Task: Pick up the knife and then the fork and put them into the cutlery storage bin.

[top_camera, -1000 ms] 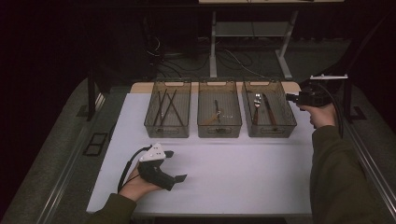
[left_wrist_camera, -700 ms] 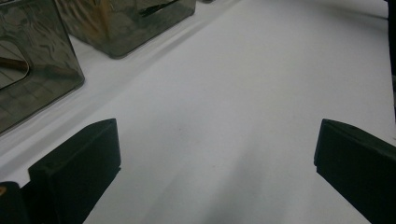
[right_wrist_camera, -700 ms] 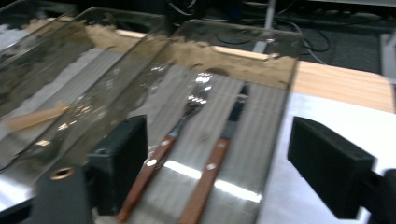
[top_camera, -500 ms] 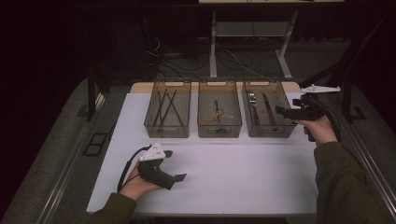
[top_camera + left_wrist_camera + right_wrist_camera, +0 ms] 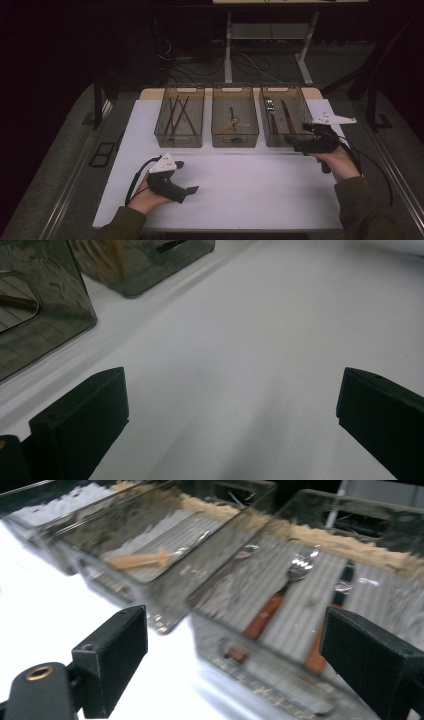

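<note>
Since the earlier frame, the right gripper (image 5: 295,145) had dropped from the right bin's (image 5: 265,136) far side toward its near right corner, jaws wide and empty, presumably lining up on the fork (image 5: 280,587), lying lengthwise inside, tines toward the frame's top. Lower left, the left gripper (image 5: 192,190) rested open.

A dim lab recording bench: white table (image 5: 240,190), three smoky cutlery bins (image 5: 235,122), floor cables (image 5: 175,55) behind.
</note>
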### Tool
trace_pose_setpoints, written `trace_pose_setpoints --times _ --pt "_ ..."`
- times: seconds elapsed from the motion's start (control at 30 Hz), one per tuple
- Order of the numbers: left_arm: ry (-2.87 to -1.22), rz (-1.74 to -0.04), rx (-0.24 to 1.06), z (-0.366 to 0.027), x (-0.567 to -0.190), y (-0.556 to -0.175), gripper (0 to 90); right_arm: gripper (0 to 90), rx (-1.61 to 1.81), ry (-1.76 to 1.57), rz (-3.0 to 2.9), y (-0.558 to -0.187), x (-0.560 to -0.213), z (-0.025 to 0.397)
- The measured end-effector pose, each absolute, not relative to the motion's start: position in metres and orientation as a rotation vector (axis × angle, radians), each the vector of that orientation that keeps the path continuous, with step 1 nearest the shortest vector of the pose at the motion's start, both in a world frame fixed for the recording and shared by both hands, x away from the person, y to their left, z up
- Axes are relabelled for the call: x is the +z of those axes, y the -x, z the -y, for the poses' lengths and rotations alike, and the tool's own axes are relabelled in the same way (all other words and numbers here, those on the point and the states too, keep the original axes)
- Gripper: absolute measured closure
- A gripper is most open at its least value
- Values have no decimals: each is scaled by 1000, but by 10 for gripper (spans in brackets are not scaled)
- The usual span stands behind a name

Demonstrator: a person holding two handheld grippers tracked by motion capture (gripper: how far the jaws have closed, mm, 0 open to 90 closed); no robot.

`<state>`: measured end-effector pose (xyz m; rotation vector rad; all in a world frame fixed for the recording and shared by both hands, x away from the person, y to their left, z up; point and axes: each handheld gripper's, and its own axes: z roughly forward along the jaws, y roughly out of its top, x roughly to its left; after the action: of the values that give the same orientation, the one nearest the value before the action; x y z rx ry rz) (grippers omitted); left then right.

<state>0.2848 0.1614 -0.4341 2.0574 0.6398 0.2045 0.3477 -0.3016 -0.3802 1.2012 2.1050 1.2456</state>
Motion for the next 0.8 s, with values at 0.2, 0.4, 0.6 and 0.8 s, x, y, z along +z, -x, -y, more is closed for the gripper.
trace_pose_setpoints --times 0.2,0.4,0.6,0.8 --pt "-2060 -649 206 -161 -434 -284 1 118 1293 -1181 -2119 -329 -389 292" --pt "-2059 -647 208 -161 -434 -284 5 118 1301 -1163 -2134 -311 -404 289" --pt "-2061 -648 205 -160 -434 -285 6 118 1321 -1187 -2118 -294 -419 293" --pt "-2061 -649 208 -161 -434 -284 6 118 1327 -1204 -2126 -279 -430 295"
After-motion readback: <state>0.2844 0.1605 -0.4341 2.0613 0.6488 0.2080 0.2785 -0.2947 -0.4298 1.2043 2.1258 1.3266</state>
